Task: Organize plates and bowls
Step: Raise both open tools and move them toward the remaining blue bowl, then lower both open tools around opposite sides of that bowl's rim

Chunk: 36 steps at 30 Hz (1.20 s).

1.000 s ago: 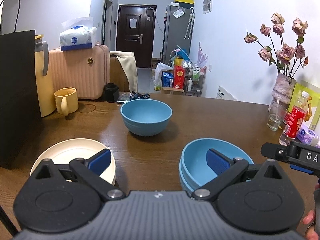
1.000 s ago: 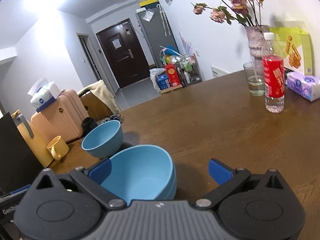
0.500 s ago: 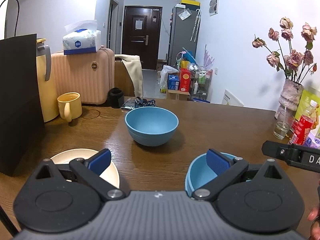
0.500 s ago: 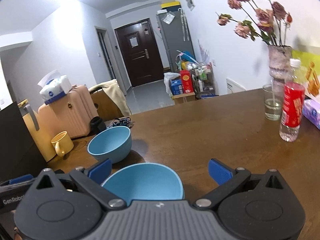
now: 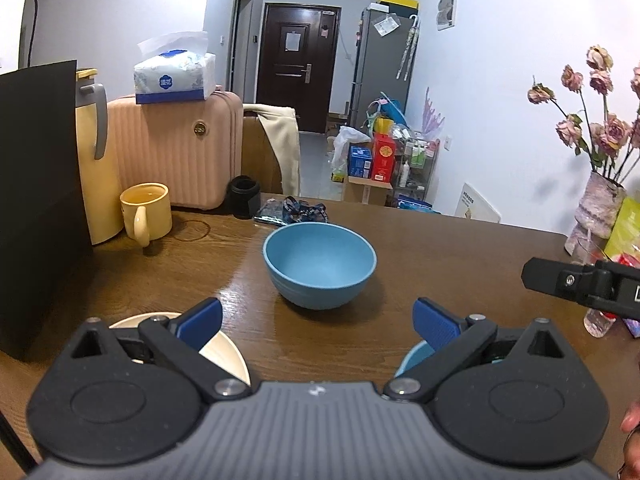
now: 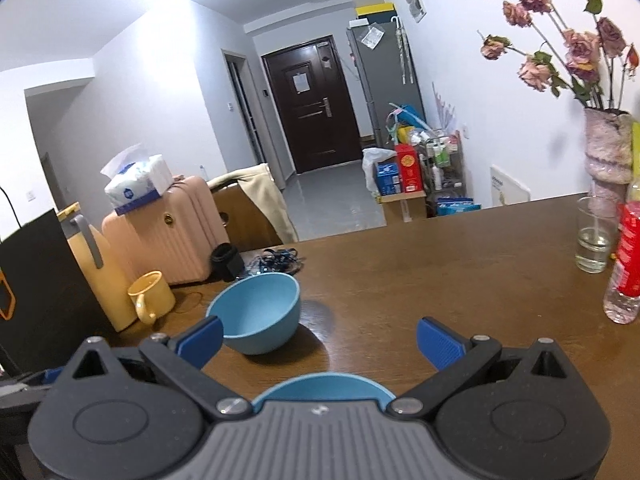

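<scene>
Tabletop [image 5: 440,248]: blue bowl [image 5: 319,265] beyond left claw [image 5: 318,320]

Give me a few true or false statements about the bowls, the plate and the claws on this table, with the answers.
1. The lone blue bowl stands upright on the wooden table. True.
2. The left claw is shut on that bowl. False: its jaws stand open, holding nothing.
3. A cream plate lies near the left claw's left finger. True.
4. The yellow mug sits inside the blue bowl. False: it stands apart, beside the yellow thermos jug.
5. The right claw is open. True.
</scene>
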Motion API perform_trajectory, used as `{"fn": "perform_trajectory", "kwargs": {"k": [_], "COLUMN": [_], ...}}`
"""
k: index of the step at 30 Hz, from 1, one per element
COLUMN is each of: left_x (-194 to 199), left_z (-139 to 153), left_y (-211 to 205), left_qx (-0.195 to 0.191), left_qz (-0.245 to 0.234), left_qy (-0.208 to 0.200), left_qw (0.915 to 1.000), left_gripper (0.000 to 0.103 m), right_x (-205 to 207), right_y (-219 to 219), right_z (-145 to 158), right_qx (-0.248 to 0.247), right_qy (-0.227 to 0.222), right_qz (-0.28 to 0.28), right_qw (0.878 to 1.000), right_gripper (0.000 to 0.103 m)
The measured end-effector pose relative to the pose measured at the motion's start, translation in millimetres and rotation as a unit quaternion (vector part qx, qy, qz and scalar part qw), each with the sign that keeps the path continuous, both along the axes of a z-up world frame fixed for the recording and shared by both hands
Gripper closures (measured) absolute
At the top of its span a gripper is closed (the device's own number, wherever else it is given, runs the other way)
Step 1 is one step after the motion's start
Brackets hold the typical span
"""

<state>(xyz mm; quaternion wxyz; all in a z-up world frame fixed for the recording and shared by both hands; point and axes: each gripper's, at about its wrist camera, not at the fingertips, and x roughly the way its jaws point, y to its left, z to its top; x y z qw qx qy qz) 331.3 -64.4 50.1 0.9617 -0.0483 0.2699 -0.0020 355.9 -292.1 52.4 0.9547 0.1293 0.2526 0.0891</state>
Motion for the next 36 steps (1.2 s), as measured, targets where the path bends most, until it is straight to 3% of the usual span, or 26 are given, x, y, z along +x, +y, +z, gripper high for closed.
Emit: {"fn": "perform_trajectory", "kwargs": {"k": [12, 18, 33, 36], "left_x": [30, 48, 80, 87], "left_z": [12, 16, 21, 19], "left_y": [9, 14, 18, 21], "left_qx": [0.001, 0.002, 0.01, 0.009], "left_qz": [0.016, 0.025, 0.048, 0.058], "left_qy": [0.003, 0.015, 0.022, 0.024], "left_qw": [0.9999, 0.9996, 0.9985, 0.998], "left_gripper": [0.0, 0.0, 0.0, 0.0], "right_x": [51, 75, 127, 141], "right_y": [13, 9, 0, 0], "right_z": [14, 15, 13, 13], "right_qx": [0.001, 0.039, 0.05, 0.032], "right_qy": [0.028, 0.044, 0.063, 0.073], "right_qz": [0.039, 0.056, 0.091, 0.094], "right_qw": [0.999, 0.997, 0.993, 0.992], "right_gripper": [0.0, 0.0, 0.0, 0.0]}}
